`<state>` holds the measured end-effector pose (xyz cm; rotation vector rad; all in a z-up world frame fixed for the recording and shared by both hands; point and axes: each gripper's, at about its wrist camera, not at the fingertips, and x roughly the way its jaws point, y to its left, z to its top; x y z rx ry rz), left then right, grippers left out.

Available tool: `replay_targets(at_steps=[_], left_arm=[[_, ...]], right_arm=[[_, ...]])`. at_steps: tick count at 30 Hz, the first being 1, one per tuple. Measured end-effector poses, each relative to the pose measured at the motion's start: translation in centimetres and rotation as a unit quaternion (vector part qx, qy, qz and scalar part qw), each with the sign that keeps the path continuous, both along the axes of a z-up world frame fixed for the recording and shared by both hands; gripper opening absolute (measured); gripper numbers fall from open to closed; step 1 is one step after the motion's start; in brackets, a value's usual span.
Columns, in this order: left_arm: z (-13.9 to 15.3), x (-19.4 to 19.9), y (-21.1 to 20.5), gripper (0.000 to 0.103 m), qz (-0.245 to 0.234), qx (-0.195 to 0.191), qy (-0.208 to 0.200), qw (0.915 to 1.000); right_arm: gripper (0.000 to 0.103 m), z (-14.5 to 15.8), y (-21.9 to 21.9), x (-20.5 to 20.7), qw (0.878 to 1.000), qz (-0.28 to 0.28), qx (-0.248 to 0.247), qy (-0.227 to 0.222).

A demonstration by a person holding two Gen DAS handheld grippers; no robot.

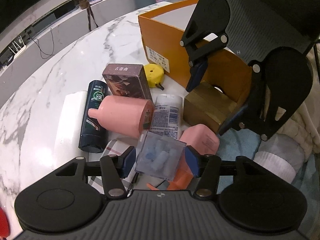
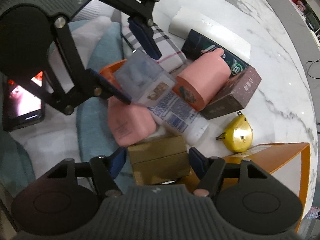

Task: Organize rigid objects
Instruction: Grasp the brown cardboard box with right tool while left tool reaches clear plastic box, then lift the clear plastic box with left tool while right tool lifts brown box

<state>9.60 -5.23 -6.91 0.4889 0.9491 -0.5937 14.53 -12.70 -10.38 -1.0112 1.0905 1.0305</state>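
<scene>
My left gripper (image 1: 161,161) straddles a clear plastic box (image 1: 160,157) holding pale blue pieces; its right pad touches the box, while a small gap shows at the left pad. The same box (image 2: 144,80) shows between those fingers in the right wrist view. My right gripper (image 2: 158,160) straddles a gold-brown box (image 2: 160,160) with narrow gaps at both pads; it also shows in the left wrist view (image 1: 208,108). An orange cardboard box (image 1: 180,40) stands open behind, beside the gold box.
A pile lies on the marble table (image 1: 60,70): pink bottle (image 1: 124,114), dark green bottle (image 1: 94,116), white barcode bottle (image 1: 166,114), brown patterned box (image 1: 128,82), yellow tape measure (image 1: 154,74), pink block (image 1: 200,140), white box (image 1: 70,120), plaid cloth (image 2: 160,46). A phone (image 2: 22,100) rests on teal cloth.
</scene>
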Motion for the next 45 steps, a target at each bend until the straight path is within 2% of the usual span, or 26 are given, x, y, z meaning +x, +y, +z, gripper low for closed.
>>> replay_targets(at_steps=[5,8,12,20,27,33,37,41,45], left_arm=[[-0.2,0.2,0.0,0.068,0.008,-0.002,-0.006,0.9999],[-0.5,0.6,0.5,0.061,0.028,-0.019,0.002,0.9994],[-0.7,0.4,0.4,0.059,0.037,-0.013,-0.006,0.9992],[0.6,0.1,1.1,0.058,0.068,-0.024,-0.013,0.9973],[4.5,-0.7,0.9,0.055,0.075,-0.049,-0.047,0.9949],[9.5,-0.8,-1.2,0.054,0.03,-0.082,-0.09,0.9921],[12.5,-0.1,-4.2,0.054,-0.027,-0.073,-0.122,0.9895],[13.3,1.0,-8.1,0.054,-0.086,-0.055,-0.137,0.9852],[11.7,2.6,-11.9,0.054,-0.138,-0.018,-0.139,0.9804]], right_arm=[[0.067,-0.2,0.2,0.3,1.0,-0.009,0.003,0.0],[0.066,-0.2,0.2,0.3,1.0,-0.011,0.004,-0.001],[0.065,0.2,0.3,-0.1,1.0,-0.014,0.002,-0.011],[0.064,4.0,-0.9,-0.1,0.997,-0.058,0.047,-0.03],[0.064,8.5,-2.1,-0.5,0.988,-0.08,0.106,-0.072],[0.064,12.3,-5.1,0.3,0.978,-0.115,0.122,-0.123],[0.064,13.2,-7.9,1.2,0.972,-0.151,0.112,-0.143],[0.064,12.1,-10.5,1.9,0.968,-0.181,0.092,-0.145],[0.064,10.3,-12.0,2.7,0.967,-0.195,0.082,-0.139]])
